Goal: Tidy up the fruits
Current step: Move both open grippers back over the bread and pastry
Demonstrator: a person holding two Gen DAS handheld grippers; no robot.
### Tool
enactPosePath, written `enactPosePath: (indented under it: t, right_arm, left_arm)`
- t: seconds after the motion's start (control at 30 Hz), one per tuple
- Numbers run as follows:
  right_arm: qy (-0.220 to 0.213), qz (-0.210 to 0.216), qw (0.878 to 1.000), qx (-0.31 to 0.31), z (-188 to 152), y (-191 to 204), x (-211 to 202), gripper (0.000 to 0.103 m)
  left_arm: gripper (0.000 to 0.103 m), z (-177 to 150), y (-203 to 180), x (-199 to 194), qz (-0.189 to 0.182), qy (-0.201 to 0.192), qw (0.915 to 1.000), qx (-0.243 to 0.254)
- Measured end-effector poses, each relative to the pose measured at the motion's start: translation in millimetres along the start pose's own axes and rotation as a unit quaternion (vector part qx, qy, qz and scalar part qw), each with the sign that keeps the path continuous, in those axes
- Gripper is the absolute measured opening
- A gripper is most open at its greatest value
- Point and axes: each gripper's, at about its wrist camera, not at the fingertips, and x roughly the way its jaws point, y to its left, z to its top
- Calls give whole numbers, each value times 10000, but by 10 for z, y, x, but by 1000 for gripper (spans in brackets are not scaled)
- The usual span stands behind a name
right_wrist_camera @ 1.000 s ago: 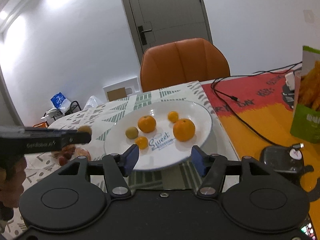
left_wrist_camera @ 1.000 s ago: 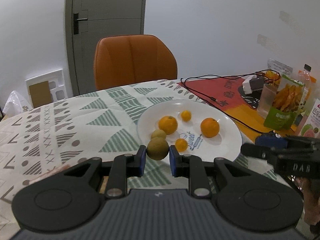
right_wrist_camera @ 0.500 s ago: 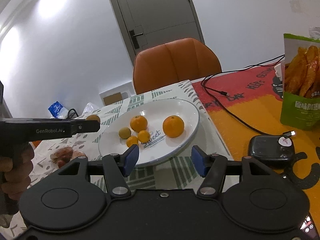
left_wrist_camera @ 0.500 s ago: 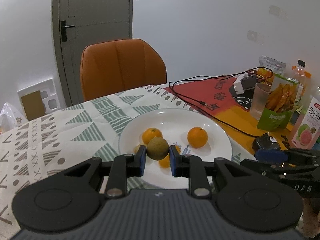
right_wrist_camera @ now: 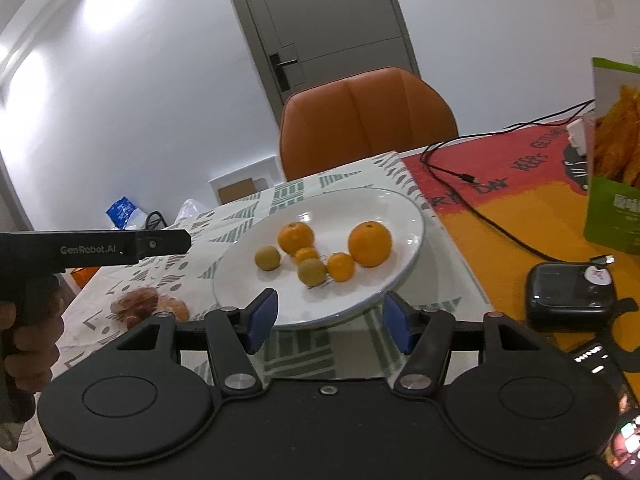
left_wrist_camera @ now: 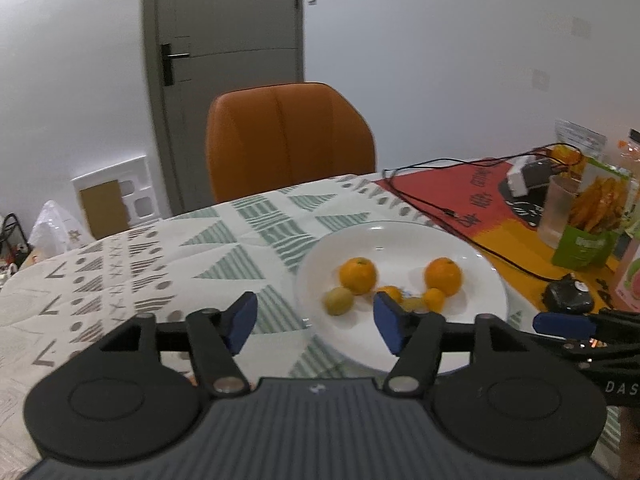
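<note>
**Both grippers empty; six fruits gathered on the white plate**

In the left wrist view, the left gripper [left_wrist_camera: 314, 322] is seen with its blue-padded fingers spread wide and nothing held between them; it is poised over the patterned tablecloth [left_wrist_camera: 160, 264], at the near left edge of the white plate [left_wrist_camera: 400, 356]. The right gripper [right_wrist_camera: 330, 322] is likewise held with its fingers spread apart and empty, just short of the plate's near rim.

On the plate, six fruits are grouped near the middle. A brownish-green fruit [right_wrist_camera: 312, 271] is placed nearest, touching or just beside a small orange [right_wrist_camera: 341, 267]. A second brownish-green fruit [right_wrist_camera: 267, 258] is set to the left, apart from the first. Behind them another small orange [right_wrist_camera: 306, 255] is found, and farthest back two larger oranges [right_wrist_camera: 369, 244] are seen.

To the left of the plate, a few reddish fruits [right_wrist_camera: 136, 304] are left on the tablecloth. Beyond the table, an orange chair [right_wrist_camera: 366, 120] is placed.
</note>
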Motion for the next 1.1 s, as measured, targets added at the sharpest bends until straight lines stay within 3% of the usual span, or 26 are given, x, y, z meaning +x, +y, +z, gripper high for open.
enactPosePath:
  t: [0.23, 1.1]
  right_arm:
    - [83, 194, 9997, -82, -4, 153, 93, 59]
    - [434, 826, 9934, -663, -41, 904, 450, 59]
  left_arm:
    - [71, -57, 204, -101, 295, -16, 9995, -148]
    - [73, -425, 1109, -400, 1029, 214, 9900, -942]
